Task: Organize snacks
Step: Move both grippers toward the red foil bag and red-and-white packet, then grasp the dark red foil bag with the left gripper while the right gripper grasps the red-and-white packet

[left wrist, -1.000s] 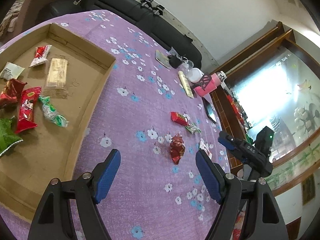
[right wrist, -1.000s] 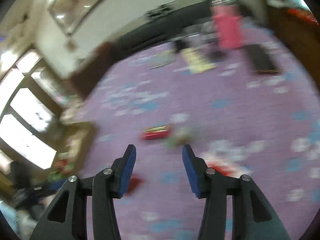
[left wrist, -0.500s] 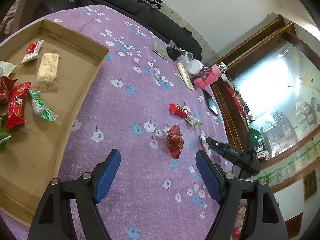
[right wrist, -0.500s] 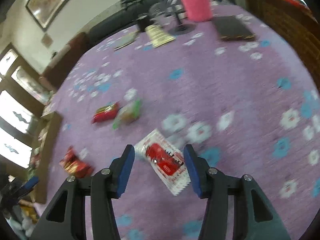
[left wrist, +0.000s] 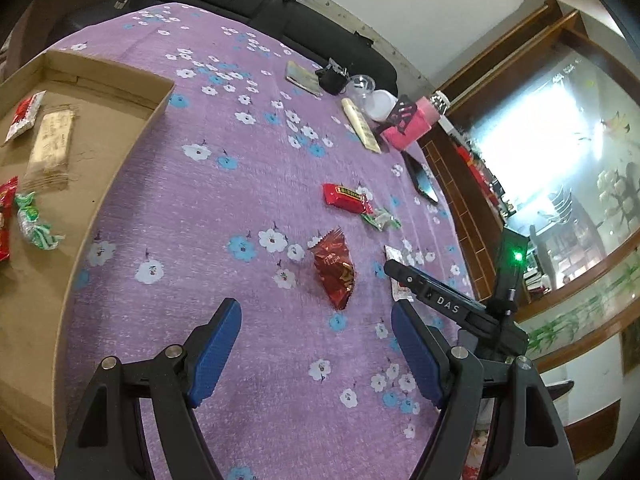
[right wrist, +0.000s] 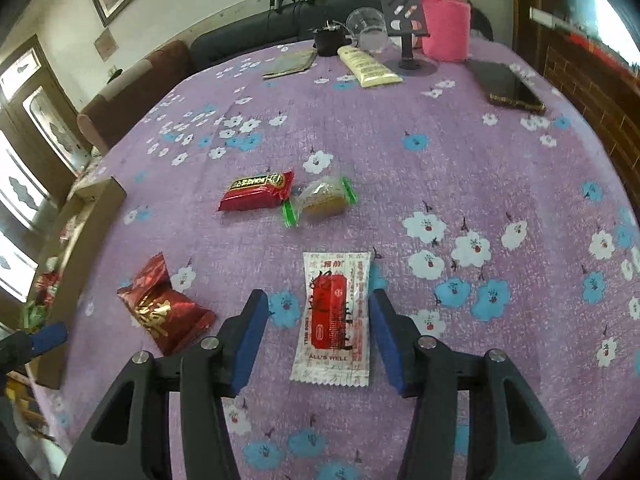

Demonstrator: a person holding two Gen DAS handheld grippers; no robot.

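1. The right gripper (right wrist: 318,330) had dropped over the white packet (right wrist: 334,318) on the cloth (right wrist: 400,160), jaws apart, empty, straddling it.
2. The left gripper (left wrist: 316,354), wide open, had neared the red pouch (left wrist: 334,270); both pickups looked imminent.

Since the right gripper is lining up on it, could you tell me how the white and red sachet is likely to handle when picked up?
The white and red sachet lies flat and thin, so it is probably light and floppy. Its glossy film may slip between the fingers. Lying flat on the tablecloth, its edges may be hard to catch.
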